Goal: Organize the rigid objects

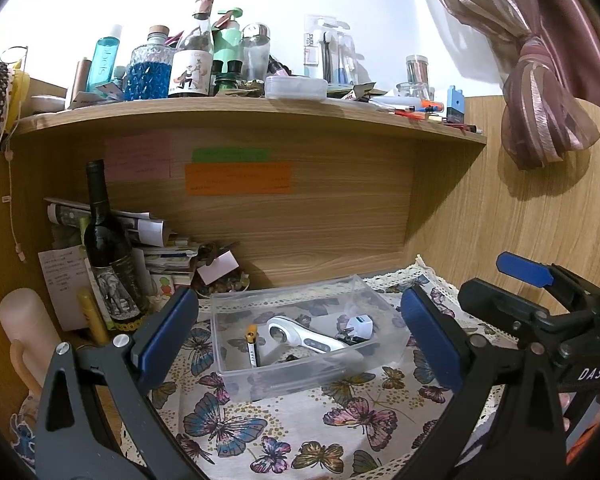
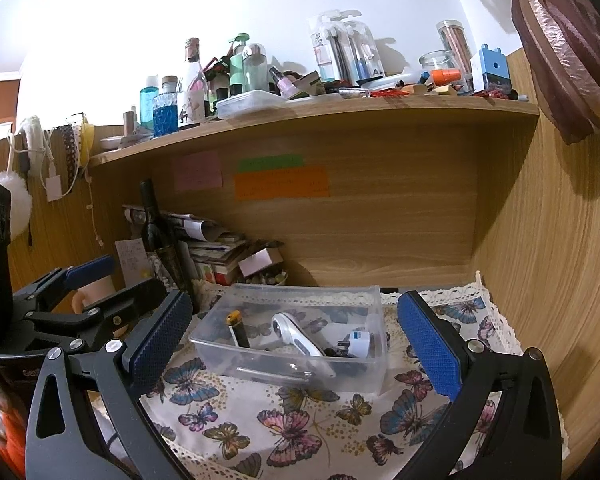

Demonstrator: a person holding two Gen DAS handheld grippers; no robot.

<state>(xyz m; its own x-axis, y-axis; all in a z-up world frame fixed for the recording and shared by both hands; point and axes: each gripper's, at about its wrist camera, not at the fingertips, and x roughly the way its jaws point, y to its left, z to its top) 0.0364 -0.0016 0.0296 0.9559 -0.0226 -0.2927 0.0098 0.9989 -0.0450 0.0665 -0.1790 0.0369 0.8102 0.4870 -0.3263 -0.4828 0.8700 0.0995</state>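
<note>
A clear plastic bin (image 1: 236, 360) (image 2: 364, 376) stands on the butterfly cloth (image 1: 260, 436) (image 2: 300, 436). Inside lie a white round-headed handheld device (image 1: 304, 336) (image 2: 296, 338), a white plug adapter (image 1: 360, 325) (image 2: 358, 344), a pen with a yellow top (image 1: 252, 344) (image 2: 236, 326) and small dark items. My left gripper (image 1: 296, 344) is open and empty, its blue pads either side of the bin, short of it. My right gripper (image 2: 296, 344) is also open and empty in front of the bin. Each gripper shows at the edge of the other's view.
A dark wine bottle (image 1: 108, 248) (image 2: 158, 236), stacked papers (image 1: 160, 248) and a small bowl (image 1: 224, 286) stand at the back left. A pale pink cup (image 1: 24, 328) is at the left. A wooden shelf (image 1: 260, 116) (image 2: 340, 116) above carries several bottles and clutter. A curtain (image 1: 540, 80) hangs right.
</note>
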